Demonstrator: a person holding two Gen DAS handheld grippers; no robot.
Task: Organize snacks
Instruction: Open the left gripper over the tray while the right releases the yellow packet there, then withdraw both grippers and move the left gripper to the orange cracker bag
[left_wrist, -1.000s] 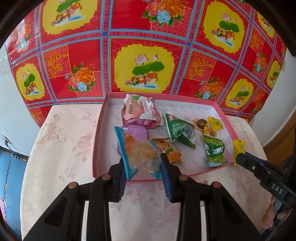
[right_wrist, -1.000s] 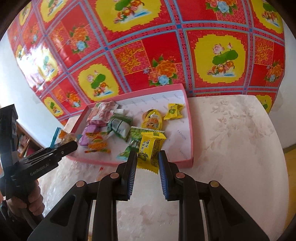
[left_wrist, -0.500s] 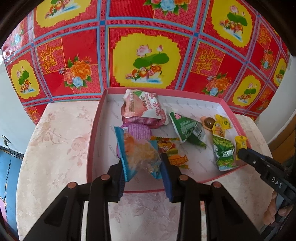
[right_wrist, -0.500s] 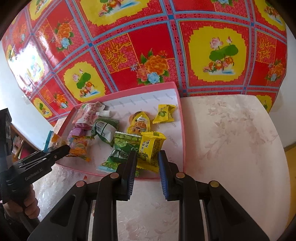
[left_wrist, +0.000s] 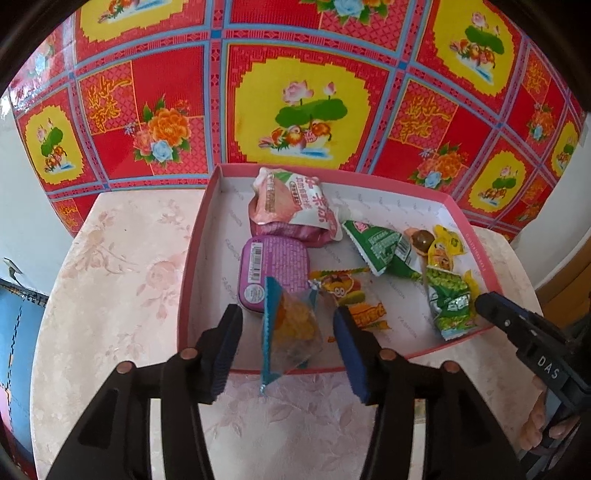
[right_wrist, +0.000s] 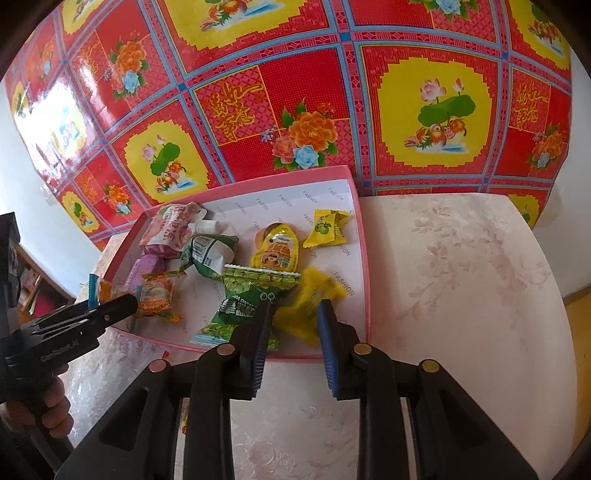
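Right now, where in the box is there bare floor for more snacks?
Bare floor in the box: the far right corner behind the lime candy, and the near left corner beside the purple tin. The middle is crowded.

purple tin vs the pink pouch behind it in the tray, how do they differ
The purple tin is a rigid rounded box lying flat, with a barcode sticker showing. The pink pouch is a soft crinkled bag, larger, with big printed characters and a white corner. Both lie in the pink tray, touching.
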